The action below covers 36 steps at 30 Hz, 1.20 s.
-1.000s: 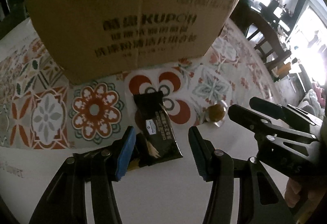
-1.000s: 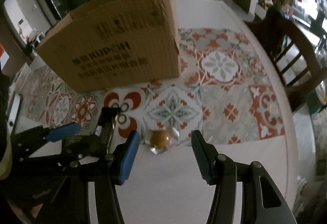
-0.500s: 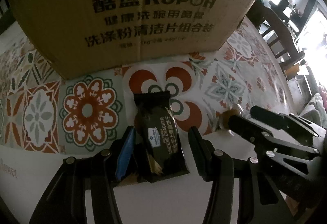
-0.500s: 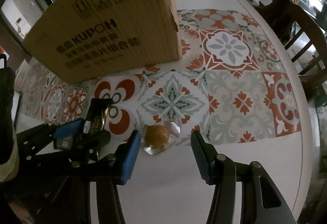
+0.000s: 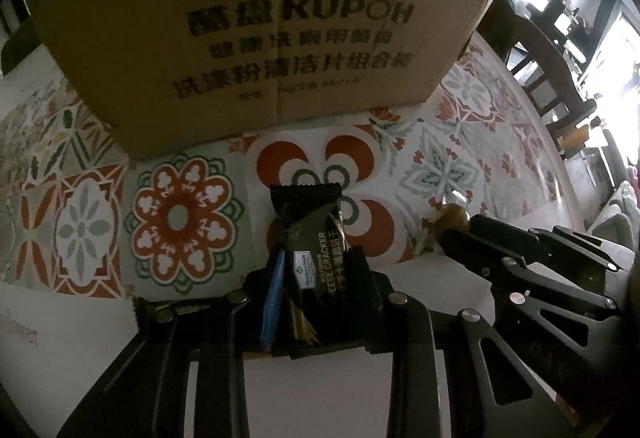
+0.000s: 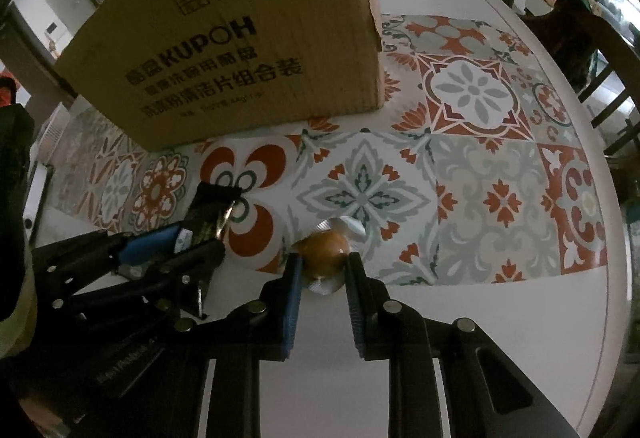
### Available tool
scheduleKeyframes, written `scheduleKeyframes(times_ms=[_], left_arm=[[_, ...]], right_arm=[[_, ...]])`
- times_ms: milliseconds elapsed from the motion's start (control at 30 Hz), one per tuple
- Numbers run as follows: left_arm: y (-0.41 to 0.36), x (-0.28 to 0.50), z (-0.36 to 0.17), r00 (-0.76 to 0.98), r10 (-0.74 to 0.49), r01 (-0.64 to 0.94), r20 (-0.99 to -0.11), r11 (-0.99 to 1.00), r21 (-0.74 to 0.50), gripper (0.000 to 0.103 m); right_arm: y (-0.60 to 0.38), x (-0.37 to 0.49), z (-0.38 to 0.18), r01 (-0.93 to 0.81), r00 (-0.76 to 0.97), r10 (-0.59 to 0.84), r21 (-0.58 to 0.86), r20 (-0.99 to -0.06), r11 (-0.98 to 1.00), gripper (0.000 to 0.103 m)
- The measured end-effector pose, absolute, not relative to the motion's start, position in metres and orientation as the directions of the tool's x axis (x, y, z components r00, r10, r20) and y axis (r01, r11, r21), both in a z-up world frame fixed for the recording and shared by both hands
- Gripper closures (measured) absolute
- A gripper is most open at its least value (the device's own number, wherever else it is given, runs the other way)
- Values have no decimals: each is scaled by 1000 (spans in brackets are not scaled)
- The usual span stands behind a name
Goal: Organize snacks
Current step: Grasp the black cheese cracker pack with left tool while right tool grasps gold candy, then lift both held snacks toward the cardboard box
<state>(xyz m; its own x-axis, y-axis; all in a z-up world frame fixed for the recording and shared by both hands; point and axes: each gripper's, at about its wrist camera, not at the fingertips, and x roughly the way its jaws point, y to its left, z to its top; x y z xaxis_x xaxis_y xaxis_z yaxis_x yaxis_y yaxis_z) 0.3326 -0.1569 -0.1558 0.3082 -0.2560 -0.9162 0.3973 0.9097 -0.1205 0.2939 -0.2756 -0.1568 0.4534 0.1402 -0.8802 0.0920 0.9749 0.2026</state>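
Both jaws now closing, open half second ago: left gripper [image 5: 316,286] pinching cracker packet [image 5: 312,238], right gripper [image 6: 320,270] clamping wrapped candy [image 6: 324,252]. Both resting on bench [image 6: 480,338] before cardboard box [image 6: 240,38]; lift next.

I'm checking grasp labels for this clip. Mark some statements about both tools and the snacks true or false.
1. The left tool is shut on the black cracker packet. True.
2. The right tool is wide open. False: it is shut on the wrapped orange candy.
3. The cardboard box stands on the patterned mat. True.
4. The candy lies inside the box. False: it is in front of it.
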Motion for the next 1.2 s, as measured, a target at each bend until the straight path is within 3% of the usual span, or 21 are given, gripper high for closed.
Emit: scheduleKeyframes(times_ms=[767,1200], left_arm=[[-121,300,-50,497,-359,379,-790,909,-175,73],[-111,308,2,612,-355,386,-707,914,-125,73]], right_arm=[[-260,262,-57,18,636,151,210,-757,977,80],[-254,265,-7,-20,740,150,202,-655,979,80]])
